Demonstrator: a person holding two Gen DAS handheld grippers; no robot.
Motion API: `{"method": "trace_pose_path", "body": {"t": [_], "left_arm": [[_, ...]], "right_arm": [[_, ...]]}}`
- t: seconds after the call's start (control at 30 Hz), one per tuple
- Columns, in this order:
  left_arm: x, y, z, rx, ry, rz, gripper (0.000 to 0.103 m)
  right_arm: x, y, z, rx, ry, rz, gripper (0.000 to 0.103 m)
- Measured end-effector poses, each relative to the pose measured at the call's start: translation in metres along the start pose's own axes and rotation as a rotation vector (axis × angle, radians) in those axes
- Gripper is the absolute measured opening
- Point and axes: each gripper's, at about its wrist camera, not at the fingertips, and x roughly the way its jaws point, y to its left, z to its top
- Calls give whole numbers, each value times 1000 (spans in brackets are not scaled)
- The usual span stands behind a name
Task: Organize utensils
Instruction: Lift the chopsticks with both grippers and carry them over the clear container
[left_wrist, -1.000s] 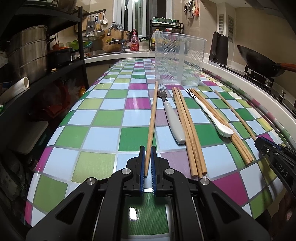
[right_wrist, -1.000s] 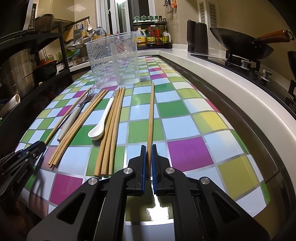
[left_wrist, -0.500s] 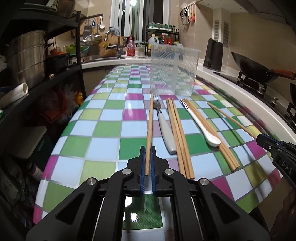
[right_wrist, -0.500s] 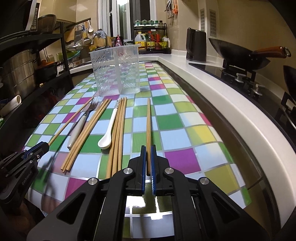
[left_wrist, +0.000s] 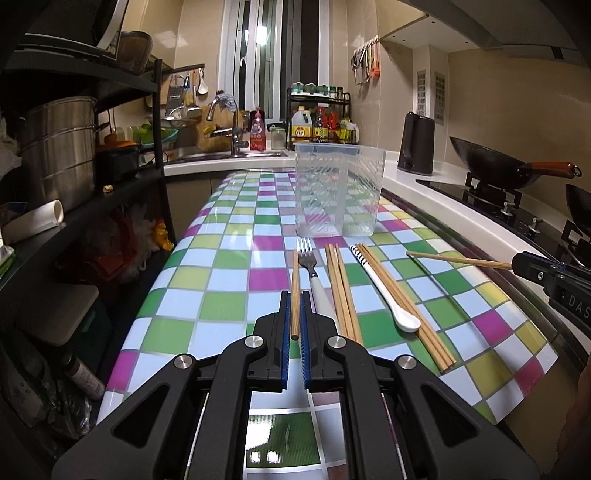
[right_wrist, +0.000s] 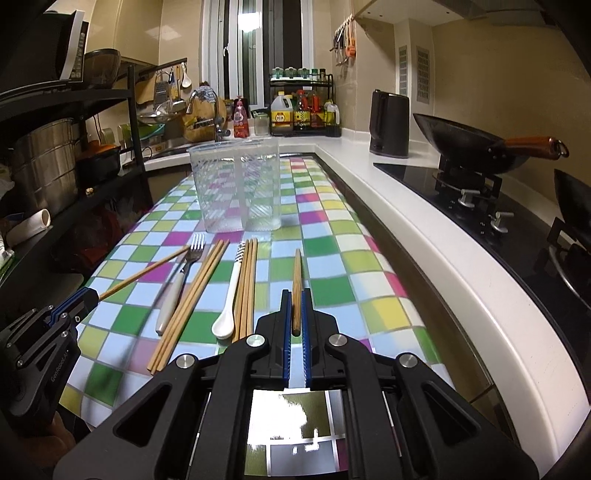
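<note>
My left gripper (left_wrist: 294, 299) is shut on a wooden chopstick (left_wrist: 295, 284) and holds it above the checkered table (left_wrist: 221, 295). My right gripper (right_wrist: 295, 299) is shut on another wooden chopstick (right_wrist: 296, 273), also lifted; it shows in the left wrist view (left_wrist: 458, 260). On the table lie a fork with a white handle (left_wrist: 314, 280), a bundle of chopsticks (left_wrist: 341, 291), a white spoon with a striped handle (left_wrist: 388, 291) and more chopsticks (left_wrist: 410, 314). A clear plastic utensil holder (left_wrist: 338, 188) stands upright behind them, empty.
A white counter (right_wrist: 424, 236) runs along the right with a black kettle (right_wrist: 389, 123), a stove and a wok (right_wrist: 472, 147). A dark shelf rack with steel pots (left_wrist: 62, 147) stands at the left. A sink and a bottle rack (left_wrist: 321, 122) are at the back.
Both grippers have risen and pulled back, each lifting its chopstick off the table. The other utensils have not moved.
</note>
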Motion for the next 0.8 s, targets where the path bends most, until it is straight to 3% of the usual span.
{"method": "trace_pose_path", "body": {"t": [0.47, 0.8], "left_arm": [[-8, -5, 15, 5, -75, -2, 5], [-9, -6, 49, 12, -127, 3, 5]], "right_arm": [[-7, -14, 20, 27, -83, 33, 5], [-6, -20, 61, 38, -133, 55, 5]]}}
